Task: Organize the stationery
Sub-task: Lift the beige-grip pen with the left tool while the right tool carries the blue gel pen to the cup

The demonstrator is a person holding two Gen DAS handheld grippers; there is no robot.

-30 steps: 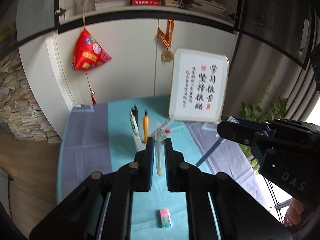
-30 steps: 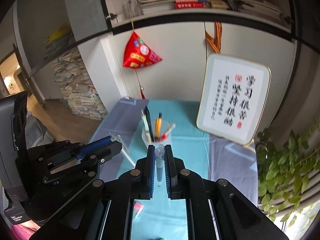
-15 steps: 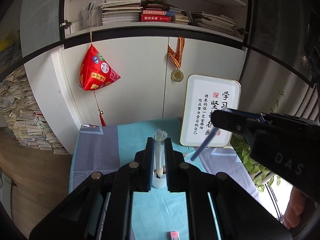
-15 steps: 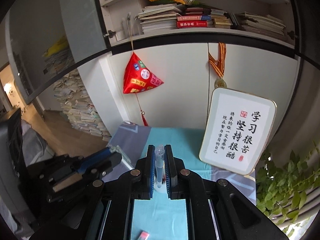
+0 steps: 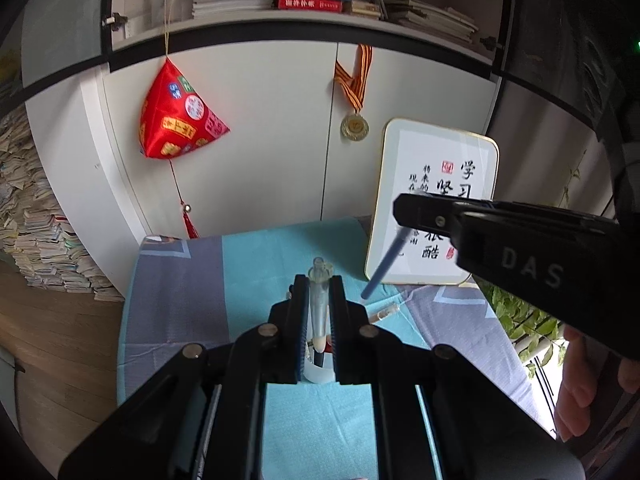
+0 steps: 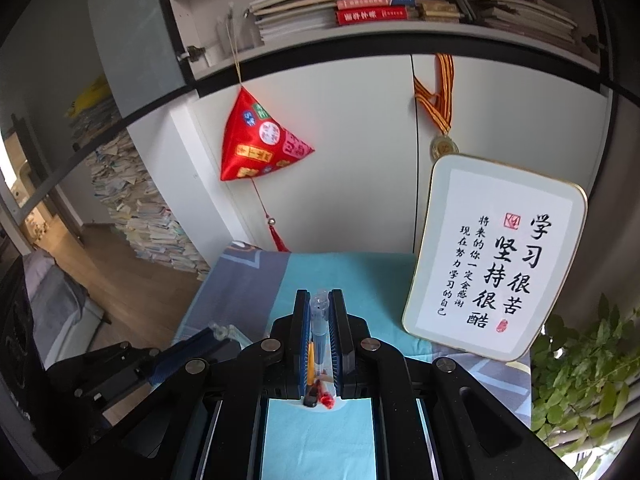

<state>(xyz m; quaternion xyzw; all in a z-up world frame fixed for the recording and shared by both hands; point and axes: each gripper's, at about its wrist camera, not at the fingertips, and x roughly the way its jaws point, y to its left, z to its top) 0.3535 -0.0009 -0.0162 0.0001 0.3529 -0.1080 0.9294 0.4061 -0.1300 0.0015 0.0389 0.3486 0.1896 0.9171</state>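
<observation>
My left gripper [image 5: 319,280] is shut on a clear pen cap [image 5: 319,300], held upright above the table. My right gripper [image 6: 320,300] is shut on a blue pen [image 6: 320,332]; in the left wrist view the pen's blue barrel [image 5: 386,264] slants down from the right gripper [image 5: 416,210] at the right. The clear pen holder [image 5: 318,374] with several pens stands just behind my left fingers, mostly hidden; in the right wrist view its pens [image 6: 316,394] show between the right jaws. The left gripper [image 6: 216,336] shows at lower left in the right wrist view.
A framed calligraphy board [image 6: 496,268] leans at the table's back right. A loose pen [image 5: 384,314] lies on the teal mat [image 5: 272,256]. A red hanging ornament [image 5: 176,120] and a medal [image 5: 354,126] hang on the white cabinet. A plant [image 6: 580,368] stands at the right.
Both grippers have risen and tilted up, each keeping its hold. The pen holder has slid down behind the fingers and the eraser on the mat has left view.
</observation>
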